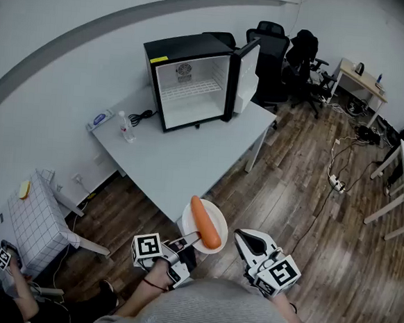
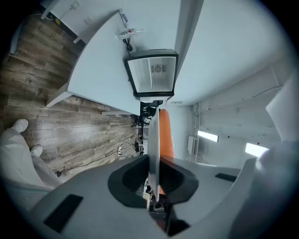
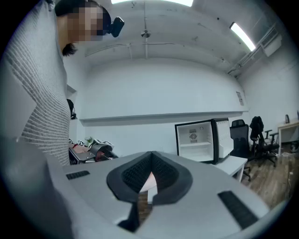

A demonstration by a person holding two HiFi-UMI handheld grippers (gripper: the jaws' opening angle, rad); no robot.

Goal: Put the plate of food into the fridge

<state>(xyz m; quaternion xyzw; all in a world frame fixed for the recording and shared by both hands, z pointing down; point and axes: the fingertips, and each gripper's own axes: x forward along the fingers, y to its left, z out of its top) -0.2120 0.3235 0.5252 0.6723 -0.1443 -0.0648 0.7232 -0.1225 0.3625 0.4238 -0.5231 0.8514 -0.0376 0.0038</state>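
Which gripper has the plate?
The left gripper: its fingers clamp the rim of the plate, carrot on top. The right gripper is shut, empty.

Steep overhead head view; level gripper views; fridge [image 1: 192, 87] in all.

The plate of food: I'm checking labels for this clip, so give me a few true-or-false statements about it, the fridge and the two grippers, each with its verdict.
1. The left gripper is clamped on the rim of the plate. True.
2. A banana lies on the plate. False: it is a carrot.
3. The fridge has its door shut. False: the door stands open and the white inside with its shelf shows.
4. The right gripper holds nothing. True: its jaws are together and empty.
5. The fridge stands on the floor. False: it stands on the white table.
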